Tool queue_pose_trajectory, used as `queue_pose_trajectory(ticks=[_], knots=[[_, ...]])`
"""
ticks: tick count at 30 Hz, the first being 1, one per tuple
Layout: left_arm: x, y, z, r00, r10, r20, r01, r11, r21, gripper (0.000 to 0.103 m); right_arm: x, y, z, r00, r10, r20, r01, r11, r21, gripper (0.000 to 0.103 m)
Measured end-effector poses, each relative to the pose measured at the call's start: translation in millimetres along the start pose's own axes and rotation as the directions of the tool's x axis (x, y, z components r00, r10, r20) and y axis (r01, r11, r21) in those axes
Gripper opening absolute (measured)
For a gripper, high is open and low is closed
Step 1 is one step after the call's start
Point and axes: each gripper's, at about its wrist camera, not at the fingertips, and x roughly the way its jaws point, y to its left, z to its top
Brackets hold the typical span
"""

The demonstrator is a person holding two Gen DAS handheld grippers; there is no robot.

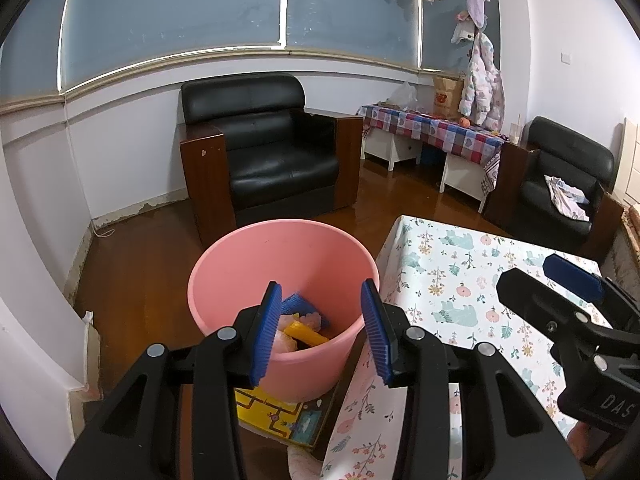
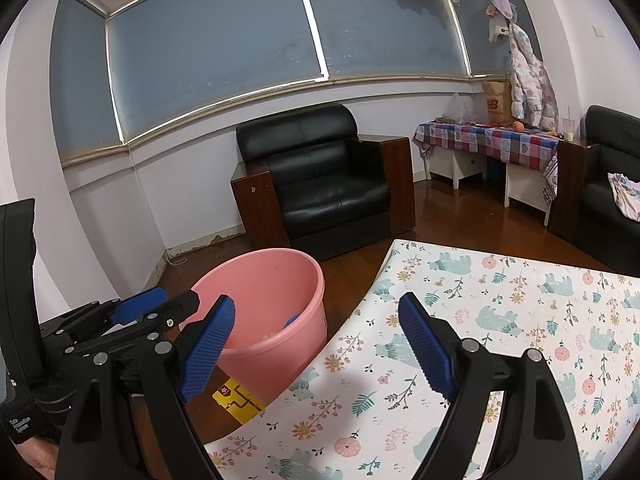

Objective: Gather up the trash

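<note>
A pink bucket [image 1: 280,256] stands on the wooden floor beside the table; in it lie several pieces of trash [image 1: 304,326], blue, yellow and pale pink. My left gripper [image 1: 324,332] hangs just above the bucket's near rim, open, with nothing between its blue pads. In the right wrist view the pink bucket [image 2: 276,280] is at the left, and my right gripper [image 2: 316,348] stands open and empty over the table's left edge. The left gripper [image 2: 156,308] shows there at the far left, above the bucket. The right gripper [image 1: 560,280] shows at the right of the left wrist view.
A table with a floral cloth [image 2: 500,320] fills the right foreground. A yellow and blue printed mat [image 1: 276,412] lies on the floor under the bucket. Behind stand a black armchair [image 1: 264,148], a second armchair [image 1: 560,184] and a checked-cloth side table [image 1: 436,128].
</note>
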Motion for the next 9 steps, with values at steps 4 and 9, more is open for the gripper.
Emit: queue_pose_trajectory(ticks=[4, 9], knots=[[3.4, -1.0, 0.0, 1.0, 0.002, -0.003, -0.002, 1.0, 0.006, 0.042, 0.3, -4.3, -1.8, 1.0, -0.005, -0.003, 0.005, 1.0, 0.009, 0.082], [6.4, -6.7, -1.3, 1.0, -0.021, -0.005, 0.022, 0.999, 0.024, 0.042, 1.1, -9.4, -2.6, 1.0, -0.011, -0.007, 0.011, 1.0, 0.017, 0.082]])
